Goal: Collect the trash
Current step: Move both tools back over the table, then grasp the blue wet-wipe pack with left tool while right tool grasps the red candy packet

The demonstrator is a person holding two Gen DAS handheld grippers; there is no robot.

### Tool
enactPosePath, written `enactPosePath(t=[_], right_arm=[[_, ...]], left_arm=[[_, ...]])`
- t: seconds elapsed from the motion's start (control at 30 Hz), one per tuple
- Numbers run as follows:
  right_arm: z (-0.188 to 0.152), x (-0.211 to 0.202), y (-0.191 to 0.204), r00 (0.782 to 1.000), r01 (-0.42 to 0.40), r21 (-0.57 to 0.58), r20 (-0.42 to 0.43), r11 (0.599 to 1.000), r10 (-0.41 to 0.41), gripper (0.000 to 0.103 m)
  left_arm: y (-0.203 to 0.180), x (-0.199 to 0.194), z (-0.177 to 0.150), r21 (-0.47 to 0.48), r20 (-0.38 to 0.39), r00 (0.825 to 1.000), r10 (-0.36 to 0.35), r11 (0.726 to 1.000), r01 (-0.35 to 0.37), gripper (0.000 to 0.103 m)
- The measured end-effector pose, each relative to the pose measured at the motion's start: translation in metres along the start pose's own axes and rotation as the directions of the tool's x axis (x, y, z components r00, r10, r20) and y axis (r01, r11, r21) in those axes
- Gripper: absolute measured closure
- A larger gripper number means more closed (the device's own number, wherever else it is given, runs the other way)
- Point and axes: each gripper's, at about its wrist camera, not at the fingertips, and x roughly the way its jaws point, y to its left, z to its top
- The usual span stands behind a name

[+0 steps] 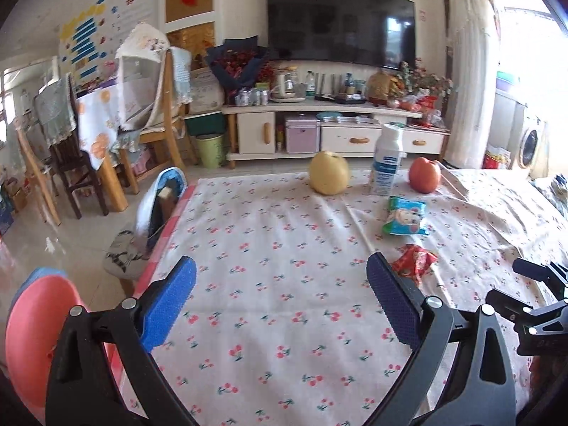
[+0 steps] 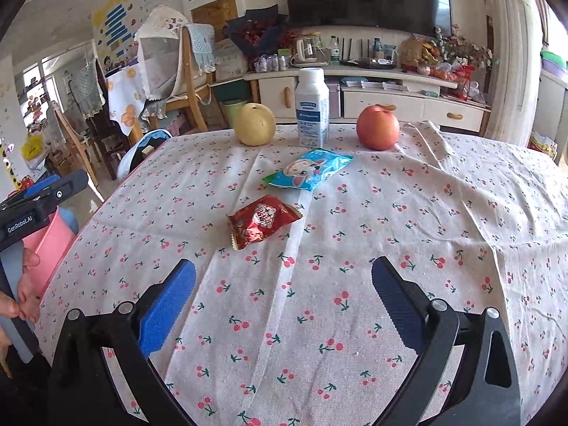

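Bright daylight floods from the right, overexposed there; fisheye edges curve, corners dark.

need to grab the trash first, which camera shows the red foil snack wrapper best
The right wrist view: the crinkled red foil snack wrapper lies whole and unobstructed on the cherry-print tablecloth, ahead of the open right claw. In the left wrist view, the wrapper is partly hidden behind the left claw's right finger.

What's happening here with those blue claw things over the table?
A person holds a hand-held gripper in each hand, set to collect trash. The left hand-held gripper and right hand-held gripper are both open and empty above the cherry-print tablecloth. Nothing is picked up yet: the red wrapper and blue snack packet lie flat, with a pear, white bottle and apple behind them.
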Motion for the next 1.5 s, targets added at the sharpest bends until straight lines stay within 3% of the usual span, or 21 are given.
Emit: enactPosePath(t=[0.1, 0.27, 0.5, 0.73, 0.83, 0.93, 1.17, 1.5], right_arm=[[0.000, 0.005, -0.004, 1.000, -0.008, 0.014, -0.030, 1.000, 0.008, 0.005], [0.002, 0.013, -0.007, 0.995, -0.047, 0.035, -0.082, 0.998, 0.050, 0.005], [0.008, 0.010, -0.019, 0.990, -0.090, 0.075, -0.102, 0.993, 0.098, 0.005], [0.009, 0.016, -0.032, 0.981, -0.125, 0.125, -0.135, 0.984, 0.142, 0.005], [0.009, 0.018, -0.034, 0.976, -0.147, 0.138, -0.143, 0.979, 0.167, 0.005], [0.010, 0.017, -0.033, 0.975, -0.156, 0.133, -0.140, 0.979, 0.174, 0.005], [0.010, 0.024, -0.035, 0.973, -0.157, 0.143, -0.146, 0.977, 0.178, 0.005], [0.016, 0.048, -0.031, 0.963, -0.205, 0.145, -0.148, 0.968, 0.226, 0.005]], left_arm=[[-0.039, 0.032, 0.014, 0.113, -0.067, 0.993, -0.093, 0.988, 0.100, 0.006], [-0.093, 0.092, 0.036, 0.147, -0.198, 0.956, -0.218, 0.957, 0.249, 0.006], [-0.158, 0.172, 0.053, 0.152, -0.336, 0.901, -0.274, 0.929, 0.339, 0.006], [-0.177, 0.230, 0.050, 0.109, -0.419, 0.879, -0.230, 0.948, 0.300, 0.008], [-0.180, 0.243, 0.051, 0.101, -0.440, 0.872, -0.214, 0.953, 0.285, 0.025], [-0.179, 0.248, 0.051, 0.075, -0.448, 0.864, -0.232, 0.952, 0.295, 0.034], [-0.172, 0.244, 0.050, 0.045, -0.442, 0.864, -0.239, 0.957, 0.288, 0.053], [-0.121, 0.220, 0.037, -0.029, -0.433, 0.873, -0.225, 0.971, 0.237, 0.059]])
